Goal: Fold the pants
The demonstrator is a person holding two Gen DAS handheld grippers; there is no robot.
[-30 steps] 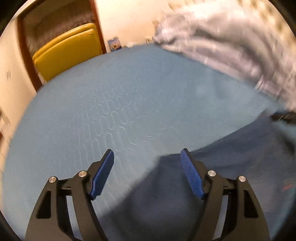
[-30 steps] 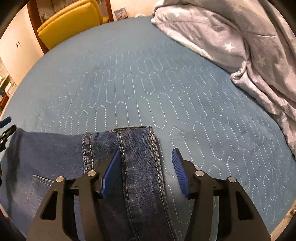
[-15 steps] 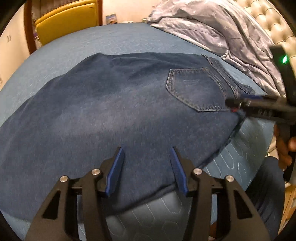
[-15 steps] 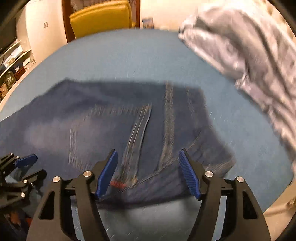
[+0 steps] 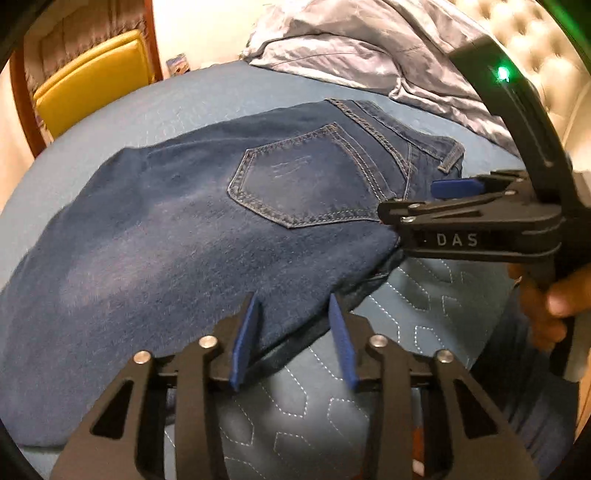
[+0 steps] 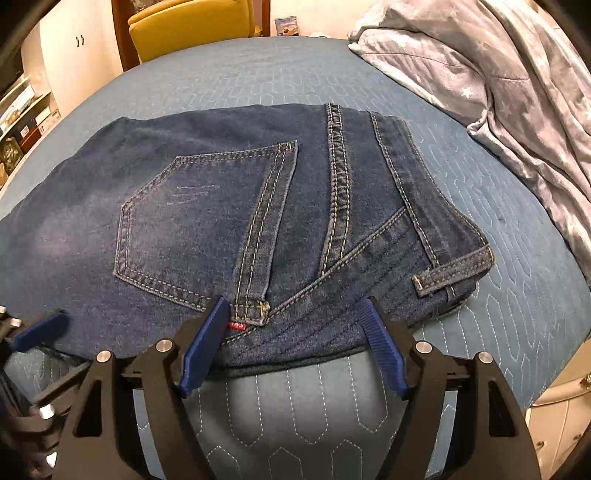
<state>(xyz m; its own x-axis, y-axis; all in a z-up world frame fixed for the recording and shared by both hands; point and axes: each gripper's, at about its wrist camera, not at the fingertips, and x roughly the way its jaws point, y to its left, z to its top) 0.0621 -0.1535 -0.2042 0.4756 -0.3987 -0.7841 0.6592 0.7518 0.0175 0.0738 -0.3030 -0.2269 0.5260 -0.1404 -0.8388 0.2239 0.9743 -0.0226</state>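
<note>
I see a blue quilted bedspread [image 6: 498, 229] covering a bed, one yellow upholstered chair [image 6: 192, 22] by a wooden door frame, and a tufted cream headboard [image 5: 517, 33]. One pair of dark blue denim pants [image 6: 221, 206] lies folded lengthwise on the bedspread, back pocket [image 6: 199, 218] up, waistband toward my right. One rumpled grey star-print duvet [image 6: 498, 74] is bunched beyond the waistband, apart from the denim. Two grippers: my left gripper [image 5: 293, 341] is partly spread over the near fold edge, gripping nothing. My right gripper [image 6: 295, 343] gapes wide at the near edge below the pocket, gripping nothing.
</note>
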